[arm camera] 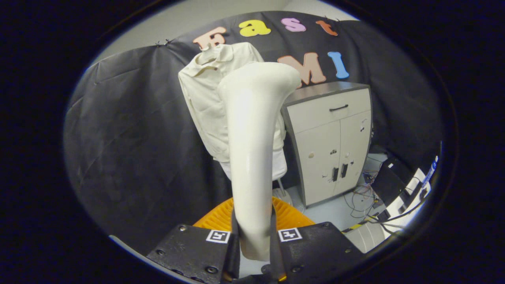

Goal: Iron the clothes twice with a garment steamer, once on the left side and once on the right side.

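So the gripper (254, 240) is clamped on the handle of the steamer (252, 157), both fingers (233, 236) pressing the lower end of it from either side. The steamer is a smooth, glossy cream thing, a tall handle that widens into a flared head at the top, and it stands upright between the fingers. Just under it sits something orange and ribbed (290, 215), can't tell what it is. Beyond the head hangs the shirt (203, 98), cream, collared, soft matte cloth with a few creases, up against the black cloth wall. The head overlaps it in the view but I can't tell if it touches. To the right of the shirt there's a pale cabinet (331, 142) with a drawer and two doors, loose wires on the floor beside it. My read: steamer in hand, first pass not started. Next it needs the head laid flat on one side of the shirt and run down it
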The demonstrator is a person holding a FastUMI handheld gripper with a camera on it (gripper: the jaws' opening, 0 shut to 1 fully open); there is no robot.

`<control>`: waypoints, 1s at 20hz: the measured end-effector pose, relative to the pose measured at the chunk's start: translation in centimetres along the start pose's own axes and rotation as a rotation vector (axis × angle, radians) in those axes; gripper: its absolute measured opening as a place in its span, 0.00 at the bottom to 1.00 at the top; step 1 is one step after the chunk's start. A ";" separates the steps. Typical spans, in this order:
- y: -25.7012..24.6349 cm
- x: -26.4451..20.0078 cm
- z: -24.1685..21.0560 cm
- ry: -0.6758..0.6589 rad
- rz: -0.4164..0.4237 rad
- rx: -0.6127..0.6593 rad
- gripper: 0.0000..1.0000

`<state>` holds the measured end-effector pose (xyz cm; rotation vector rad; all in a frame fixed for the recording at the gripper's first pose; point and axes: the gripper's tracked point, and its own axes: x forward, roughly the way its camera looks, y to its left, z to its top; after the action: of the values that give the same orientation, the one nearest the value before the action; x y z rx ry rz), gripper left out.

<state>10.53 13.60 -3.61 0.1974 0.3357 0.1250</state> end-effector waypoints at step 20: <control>-5.7 -13.0 5.8 -0.203 0.140 -0.135 0.30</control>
<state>0.85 5.05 4.57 0.0991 0.1103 0.2635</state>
